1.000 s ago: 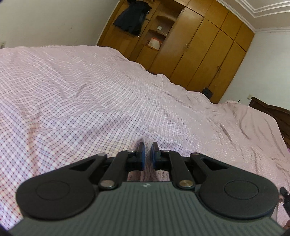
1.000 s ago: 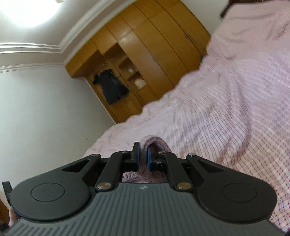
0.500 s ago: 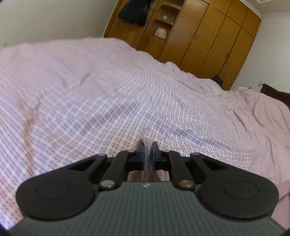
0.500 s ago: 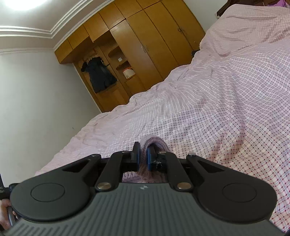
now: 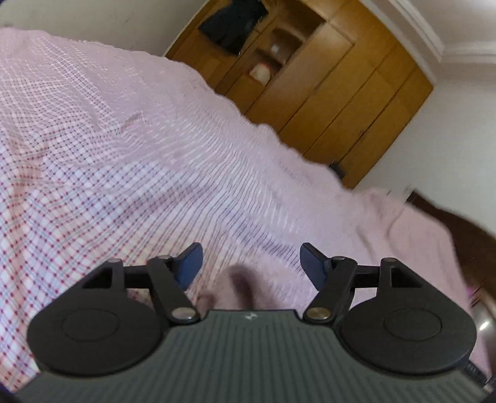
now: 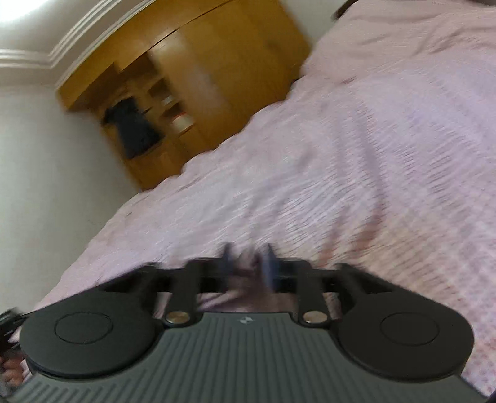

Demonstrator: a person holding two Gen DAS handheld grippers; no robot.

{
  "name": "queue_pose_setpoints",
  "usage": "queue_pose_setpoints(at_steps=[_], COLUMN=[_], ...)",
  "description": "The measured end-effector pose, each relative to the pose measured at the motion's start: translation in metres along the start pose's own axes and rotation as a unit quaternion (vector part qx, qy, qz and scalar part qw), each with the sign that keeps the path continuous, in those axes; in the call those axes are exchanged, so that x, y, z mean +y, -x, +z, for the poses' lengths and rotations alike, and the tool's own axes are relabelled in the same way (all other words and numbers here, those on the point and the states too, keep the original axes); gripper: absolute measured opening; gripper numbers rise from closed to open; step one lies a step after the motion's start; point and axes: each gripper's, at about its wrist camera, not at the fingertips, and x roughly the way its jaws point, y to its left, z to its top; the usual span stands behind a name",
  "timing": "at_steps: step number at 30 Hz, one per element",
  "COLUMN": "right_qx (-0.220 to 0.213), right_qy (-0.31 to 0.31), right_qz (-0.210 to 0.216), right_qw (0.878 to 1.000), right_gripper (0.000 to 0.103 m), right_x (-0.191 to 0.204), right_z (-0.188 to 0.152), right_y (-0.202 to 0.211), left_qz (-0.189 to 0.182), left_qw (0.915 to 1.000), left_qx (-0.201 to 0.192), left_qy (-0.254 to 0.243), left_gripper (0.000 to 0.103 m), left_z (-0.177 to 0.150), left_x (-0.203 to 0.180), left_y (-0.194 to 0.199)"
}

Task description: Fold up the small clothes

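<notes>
The left tongs (image 5: 251, 259) hang low over a bed (image 5: 130, 173) covered in a pink checked sheet, their jaws opening and already standing wide apart. Between them, near the body of the tool, a fold of pinkish-mauve knit garment (image 5: 238, 288) rises from the bed; neither blue pad touches it, so it lies free in the gap.

The right tongs (image 6: 248, 263) are blurred in their own view. Their jaws are opening too, with the same mauve garment (image 6: 245, 279) bunched between the pads; the blur makes it hard to say whether the cloth touches them, but a gap shows on each side of the fold and no clamp is apparent.

The sheet runs far across both views, wrinkled and bare apart from the garment near the tools. Beyond the far edge of the bed stands a wooden wardrobe (image 5: 347, 102) with open shelves, and a dark piece of clothing (image 5: 232, 24) hangs on its left part. At the near left edge of the right view, part of a hand (image 6: 12, 372) shows
</notes>
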Motion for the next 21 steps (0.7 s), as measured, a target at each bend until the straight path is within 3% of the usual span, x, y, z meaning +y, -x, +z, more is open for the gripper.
queue_pose_setpoints(at_steps=[1,6,9,11,13,14,16,17,19,20,21], right_qx=[-0.007,0.031,0.035,0.038,0.039,0.040,0.041,0.041,0.042,0.043,0.045], right_qy=[-0.001,0.024,0.034,0.028,0.022,0.020,0.022,0.023,0.024,0.024,0.026], right_qz=[0.013,0.025,0.029,0.030,0.030,0.030,0.029,0.029,0.028,0.027,0.027], right_qw=[1.000,0.999,0.998,0.998,0.999,0.999,0.999,0.998,0.998,0.998,0.998], right_gripper=[0.088,0.088,0.088,0.088,0.088,0.088,0.088,0.088,0.088,0.088,0.088], right_x=[0.000,0.008,0.010,0.009,0.007,0.006,0.006,0.005,0.007,0.007,0.008], right_z=[0.000,-0.008,-0.009,-0.009,-0.009,-0.007,-0.008,-0.008,-0.009,-0.008,-0.008], right_y=[0.002,-0.008,-0.011,-0.013,-0.014,-0.013,-0.013,-0.013,-0.012,-0.013,-0.013], left_qz=[-0.005,-0.013,-0.012,0.011,0.052,0.056,0.006,-0.001,0.049,0.063,0.056], left_qw=[1.0000,0.9997,0.9997,0.9983,0.9885,0.9801,0.9583,0.9519,0.9431,0.9440,0.9530], left_qx=[-0.005,-0.018,0.013,0.048,0.107,0.144,0.243,0.270,0.289,0.281,0.256], left_qy=[0.006,-0.013,-0.014,-0.029,-0.093,-0.124,-0.150,-0.146,-0.157,-0.161,-0.152], left_gripper=[0.070,0.070,0.068,0.044,0.029,0.028,0.030,0.031,0.027,0.023,0.023], left_z=[0.001,0.000,0.012,0.020,0.021,0.017,0.003,-0.005,-0.020,-0.025,-0.024], left_x=[0.002,-0.004,-0.021,-0.041,-0.069,-0.076,-0.084,-0.082,-0.075,-0.069,-0.061], left_y=[0.002,0.015,0.024,0.030,0.029,0.025,0.014,0.007,-0.012,-0.019,-0.021])
